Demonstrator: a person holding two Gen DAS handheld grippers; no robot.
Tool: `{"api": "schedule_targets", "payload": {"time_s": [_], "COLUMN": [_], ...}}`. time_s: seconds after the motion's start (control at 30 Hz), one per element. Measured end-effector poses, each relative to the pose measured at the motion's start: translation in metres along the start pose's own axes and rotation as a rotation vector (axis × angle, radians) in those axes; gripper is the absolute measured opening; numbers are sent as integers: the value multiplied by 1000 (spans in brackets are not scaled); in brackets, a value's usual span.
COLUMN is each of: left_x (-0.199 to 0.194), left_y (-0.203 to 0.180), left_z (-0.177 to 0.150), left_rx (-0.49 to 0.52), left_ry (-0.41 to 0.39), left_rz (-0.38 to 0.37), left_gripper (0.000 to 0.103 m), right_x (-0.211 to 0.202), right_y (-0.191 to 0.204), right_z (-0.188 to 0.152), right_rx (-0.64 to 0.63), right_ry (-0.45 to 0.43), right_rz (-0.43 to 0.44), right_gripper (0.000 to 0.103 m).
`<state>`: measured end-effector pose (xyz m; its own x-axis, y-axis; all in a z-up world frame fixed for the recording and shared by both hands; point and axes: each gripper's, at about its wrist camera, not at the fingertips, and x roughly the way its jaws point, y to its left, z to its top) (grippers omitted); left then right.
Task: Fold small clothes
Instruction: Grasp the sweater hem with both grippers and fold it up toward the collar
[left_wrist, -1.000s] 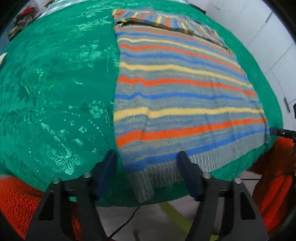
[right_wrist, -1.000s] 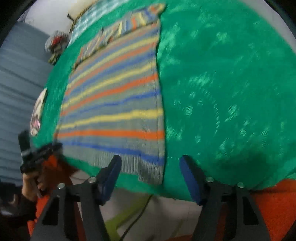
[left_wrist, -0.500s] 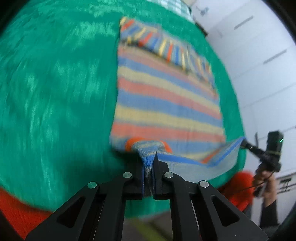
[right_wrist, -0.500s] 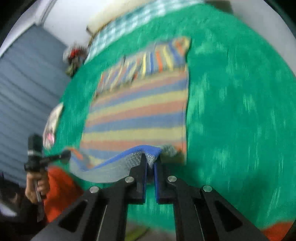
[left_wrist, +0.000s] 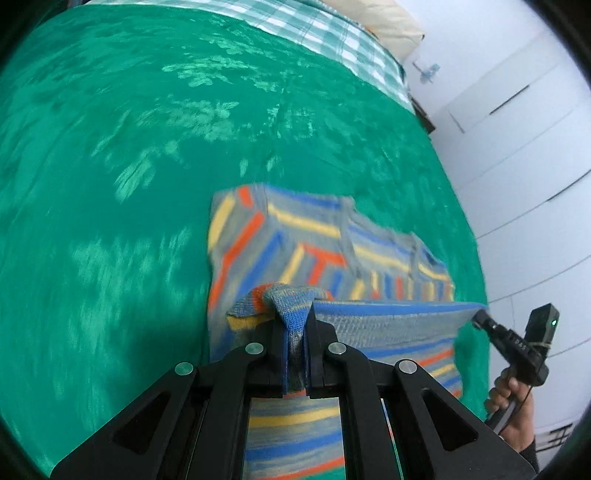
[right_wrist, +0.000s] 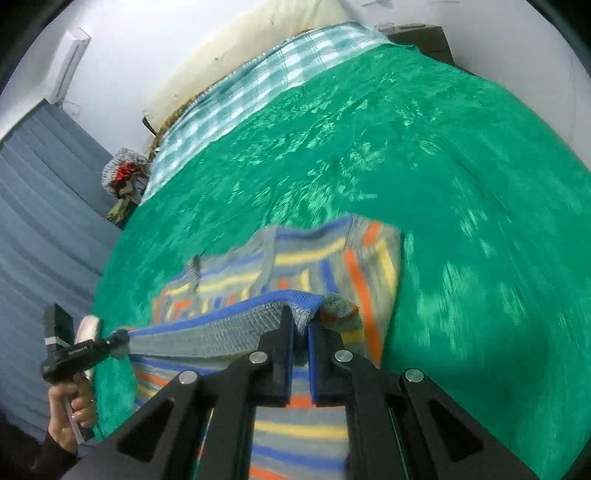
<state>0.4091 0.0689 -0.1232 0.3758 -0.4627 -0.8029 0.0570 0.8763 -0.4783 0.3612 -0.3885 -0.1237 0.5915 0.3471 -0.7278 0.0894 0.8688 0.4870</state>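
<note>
A striped knit sweater (left_wrist: 303, 236) in grey, blue, yellow and orange lies on a green bedspread (left_wrist: 110, 147). My left gripper (left_wrist: 294, 325) is shut on the left corner of its ribbed hem, lifted over the body. My right gripper (right_wrist: 301, 325) is shut on the other hem corner (right_wrist: 306, 306). The hem stretches taut between the two, above the folded sleeves near the collar (right_wrist: 266, 258). In the left wrist view the right gripper (left_wrist: 480, 317) pinches the hem at the far right; in the right wrist view the left gripper (right_wrist: 120, 339) pinches it at the left.
The green bedspread (right_wrist: 443, 166) covers the bed around the sweater. A checked sheet (right_wrist: 258, 88) and a pillow (right_wrist: 258, 40) lie at the head. White cupboard doors (left_wrist: 517, 129) stand to the right, a grey wall (right_wrist: 37, 221) and a knit bundle (right_wrist: 123, 173) to the left.
Both grippers shut on the hem corners, lifted them and carried the hem forward over the sweater's body towards the collar. The lower half now lies doubled under the raised hem.
</note>
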Motion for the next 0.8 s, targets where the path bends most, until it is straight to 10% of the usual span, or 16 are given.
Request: {"api": "schedule_targets", "payload": {"time_s": [0.2, 0.33, 0.43, 0.67, 0.7, 0.8], "left_x": [51, 38, 17, 1, 7, 37], "left_y": [9, 20, 20, -37, -43, -24], "left_z": [46, 82, 90, -6, -32, -102], "left_rx": [-8, -87, -86, 266, 331, 411], "left_ry": [35, -110, -181, -96, -44, 182], "left_rz": [79, 146, 151, 63, 60, 196], "left_gripper": [10, 56, 58, 58, 54, 2], "right_x": [59, 64, 48, 29, 32, 41], "right_y": [-32, -55, -43, 44, 54, 50], "right_z": [31, 45, 49, 6, -15, -62], "right_rx": [61, 170, 88, -351, -425, -527], "right_ry": [9, -103, -149, 17, 82, 236], "right_rz": [8, -21, -58, -33, -25, -117], "right_gripper": [9, 38, 38, 38, 38, 37]}}
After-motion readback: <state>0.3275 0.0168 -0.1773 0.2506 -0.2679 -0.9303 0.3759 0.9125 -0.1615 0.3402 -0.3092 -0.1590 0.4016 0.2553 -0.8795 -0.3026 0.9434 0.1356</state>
